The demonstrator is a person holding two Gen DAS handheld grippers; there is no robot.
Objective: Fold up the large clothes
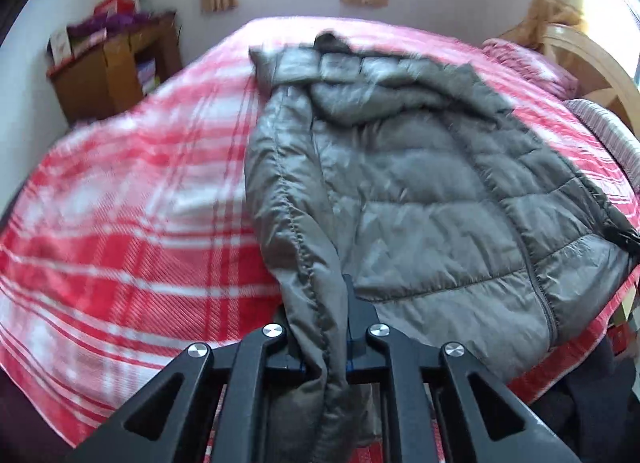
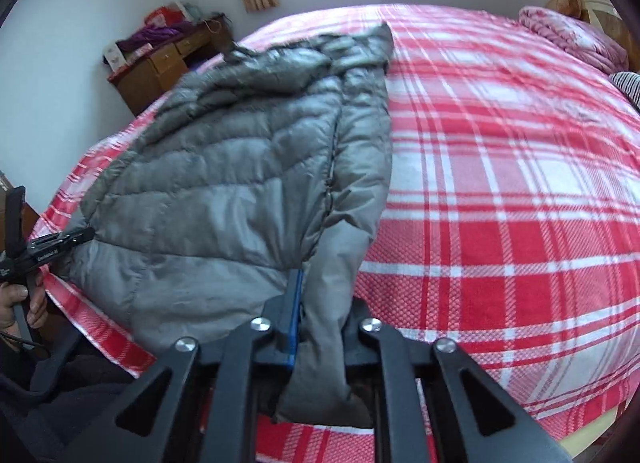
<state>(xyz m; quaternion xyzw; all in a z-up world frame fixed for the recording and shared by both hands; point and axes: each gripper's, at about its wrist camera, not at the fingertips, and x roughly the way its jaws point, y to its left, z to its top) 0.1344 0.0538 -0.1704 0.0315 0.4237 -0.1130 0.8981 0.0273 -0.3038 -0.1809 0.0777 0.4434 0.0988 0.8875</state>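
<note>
bed (image 1: 120, 191): red plaid cover, carries everything.
jacket (image 1: 420, 191): grey, puffy, spread flat near the bed's front edge.
left gripper (image 1: 326, 327): jaws clamped on one bottom corner.
right gripper (image 2: 320, 315): jaws clamped on the other bottom corner.
step: lift both corners evenly, keep the hem taut.

The left gripper (image 1: 320, 327) and right gripper (image 2: 320, 323) are angled downward, fingers (image 2: 294, 303) clamped on cloth at lower centre.

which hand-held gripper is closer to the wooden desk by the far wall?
Left. The left hand-held gripper clamps the jacket edge on the side toward the desk; the right hand-held gripper clamps the opposite edge, farther away.
</note>
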